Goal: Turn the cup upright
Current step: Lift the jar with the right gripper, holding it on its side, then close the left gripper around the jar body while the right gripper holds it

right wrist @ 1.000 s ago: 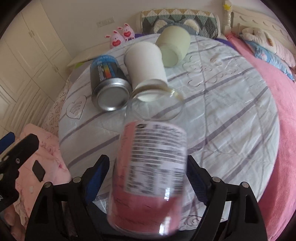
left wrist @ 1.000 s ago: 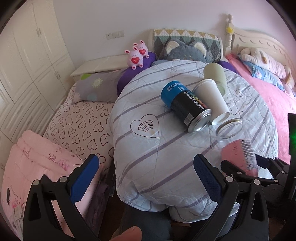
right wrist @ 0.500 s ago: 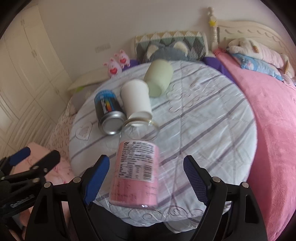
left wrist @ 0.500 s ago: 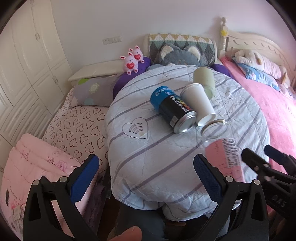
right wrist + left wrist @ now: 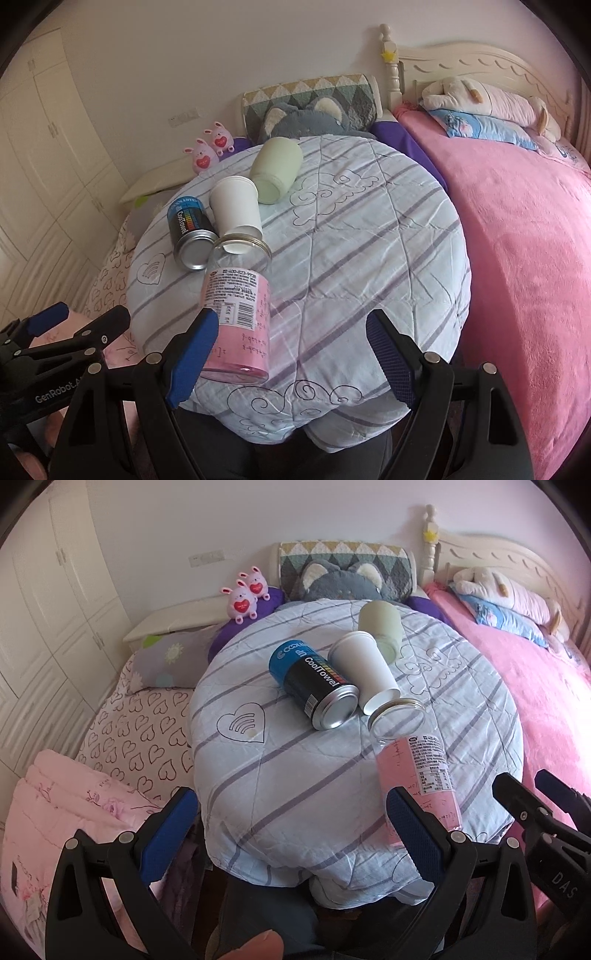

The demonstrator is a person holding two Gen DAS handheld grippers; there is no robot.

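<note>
Both grippers hang at the near edge of a round table (image 5: 369, 258) under a striped quilt, nothing in either. Left gripper (image 5: 291, 830) spread wide, blue pads (image 5: 168, 834) clear of everything. Right gripper (image 5: 291, 354) also spread wide; its left pad overlaps the jar in view, contact can't be told. Clear jar (image 5: 236, 314) with pink label lies on its side near the front edge, long axis running near-to-far, open mouth facing away, base toward the grippers. Just past its mouth, a white cup (image 5: 236, 210) lies on its side, mouth toward the jar, bottom pointing away, rim just beside the jar mouth. Left of the cup, touching it, a black and blue can (image 5: 190, 232) on its side. Farther back, a pale green cup (image 5: 277, 168) on its side. Beyond, pink bunny toys (image 5: 208, 149) and a grey plush pillow (image 5: 303, 118); pink bed (image 5: 517, 240) at right.
</note>
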